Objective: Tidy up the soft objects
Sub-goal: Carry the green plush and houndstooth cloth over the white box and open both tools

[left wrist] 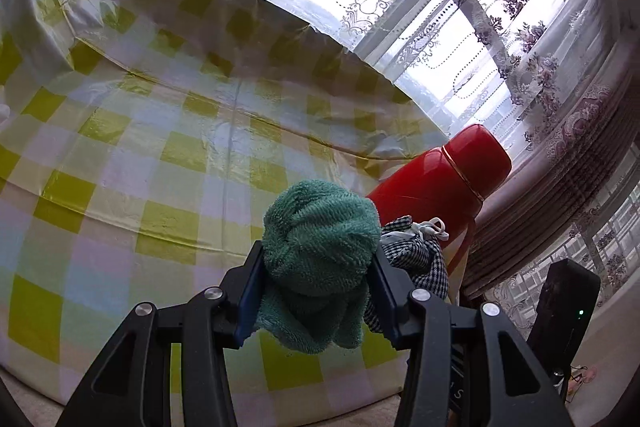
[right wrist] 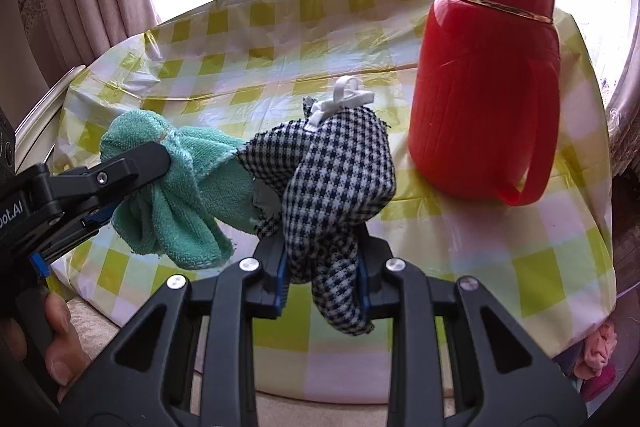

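Two soft things are in my grippers at this moment, both lifted above the table (right wrist: 540, 267), which has a yellow and white checked plastic cover. My left gripper (left wrist: 318, 291) is clenched on a green terry towel (left wrist: 320, 239); the towel is bunched into a ball between the blue pads and some of it hangs down under them. In the right wrist view I see the same left gripper (right wrist: 132, 183) coming in from the left side, with the green terry towel (right wrist: 176, 195) squeezed in it. My right gripper (right wrist: 322, 283) is grasping a black and white checked cloth (right wrist: 340, 175), which bulges up above the pads and has one end hanging below them. On the top of this cloth sits a white cord loop (right wrist: 348, 95). The towel and the checked cloth touch each other, the towel on the left. A red thermos jug (right wrist: 488, 67) with a handle stands upright on the far right part of the table, near the cloth but apart from it. Behind the table is a lace curtain (left wrist: 500, 27) at a bright window. A hand (right wrist: 60, 339) shows at the near left edge.
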